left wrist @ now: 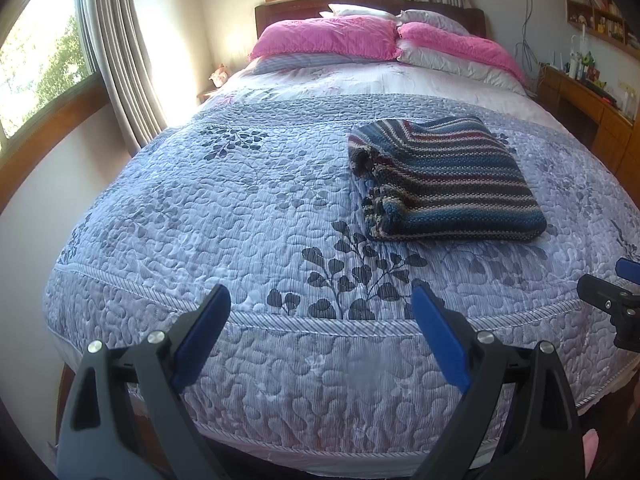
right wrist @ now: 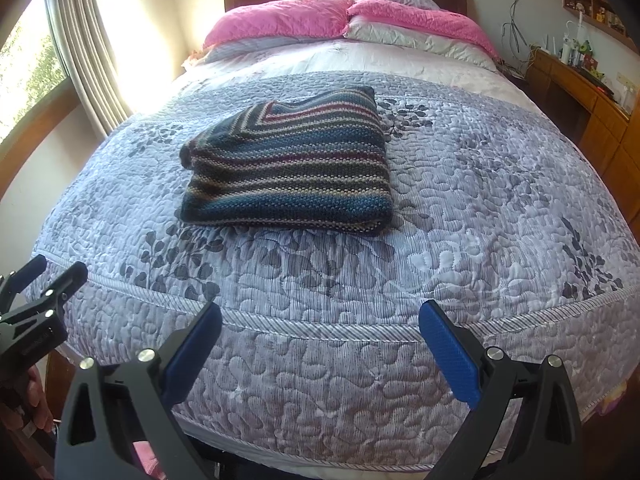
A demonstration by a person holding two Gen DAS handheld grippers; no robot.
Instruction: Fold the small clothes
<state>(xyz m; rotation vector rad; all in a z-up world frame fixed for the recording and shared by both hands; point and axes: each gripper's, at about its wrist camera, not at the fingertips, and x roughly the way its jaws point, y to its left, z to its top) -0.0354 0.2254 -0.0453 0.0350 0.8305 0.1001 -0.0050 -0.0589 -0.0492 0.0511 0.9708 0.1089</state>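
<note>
The left gripper (left wrist: 322,300) hangs over the foot edge of the bed (left wrist: 240,208), its blue pads spread wide and holding nothing; the right gripper (right wrist: 320,316) sits beside it at the same edge, equally wide and empty. Each shows at the margin of the other's view, close but apart, and part of a hand (right wrist: 24,404) shows below the left one. Ahead of both, quilt (right wrist: 460,200) runs bare from the foot edge to the sweater (left wrist: 440,178), which lies folded into a neat striped rectangle on the middle of the bed, nearer the right side in the left view and left of centre in the right view. Free quilt surrounds it on all sides. Beyond it, pink pillows (left wrist: 324,38) rest against the headboard (left wrist: 272,12). Curtains (left wrist: 116,52) and a window (left wrist: 40,56) border the bed's left side, and a wooden desk (right wrist: 580,92) with small items crowds the right side. No writing is legible anywhere.
</note>
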